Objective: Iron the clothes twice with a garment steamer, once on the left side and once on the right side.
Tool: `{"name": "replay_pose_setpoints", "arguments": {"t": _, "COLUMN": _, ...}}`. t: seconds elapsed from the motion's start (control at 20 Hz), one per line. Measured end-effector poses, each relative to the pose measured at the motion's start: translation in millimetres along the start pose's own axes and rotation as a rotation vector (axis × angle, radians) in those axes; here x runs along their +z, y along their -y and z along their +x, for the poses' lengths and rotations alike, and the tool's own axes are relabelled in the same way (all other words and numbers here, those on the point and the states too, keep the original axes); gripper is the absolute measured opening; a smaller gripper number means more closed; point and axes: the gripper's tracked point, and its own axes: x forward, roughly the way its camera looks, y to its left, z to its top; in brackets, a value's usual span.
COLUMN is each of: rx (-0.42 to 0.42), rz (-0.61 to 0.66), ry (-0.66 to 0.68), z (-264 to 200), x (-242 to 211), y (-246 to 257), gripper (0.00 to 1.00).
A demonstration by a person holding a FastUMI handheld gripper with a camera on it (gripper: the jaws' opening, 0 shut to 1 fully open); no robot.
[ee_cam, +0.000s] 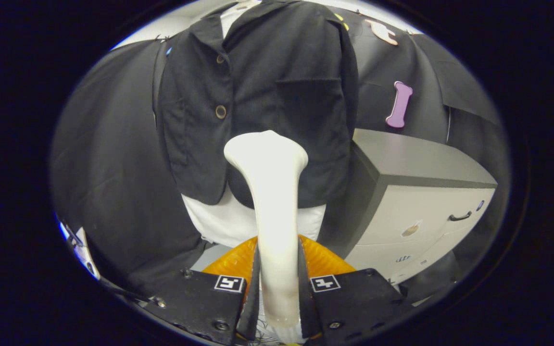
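A cream garment steamer (273, 192) stands upright between my fingers, and my gripper (278, 276) is shut on its handle. Its flared head rests against the lower middle of a black buttoned jacket (267, 91), close to the right front panel under the chest pocket. The jacket hangs on a white torso form (219, 226) whose base shows below the hem. Brass buttons run down the jacket's left front panel.
A white cabinet (416, 206) with a grey top and a black drawer handle stands just right of the jacket. An orange ribbed part (327, 259) sits just behind my fingers. Black cloth hangs to the left and behind.
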Motion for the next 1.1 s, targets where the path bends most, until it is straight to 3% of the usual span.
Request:
{"name": "replay_pose_setpoints", "arguments": {"t": 0.55, "rx": 0.080, "rz": 0.009, "ry": 0.353, "z": -104, "x": 185, "y": -60, "gripper": 0.37}}
{"name": "replay_pose_setpoints", "arguments": {"t": 1.1, "rx": 0.116, "rz": -0.013, "ry": 0.583, "z": -141, "x": 320, "y": -164, "gripper": 0.37}}
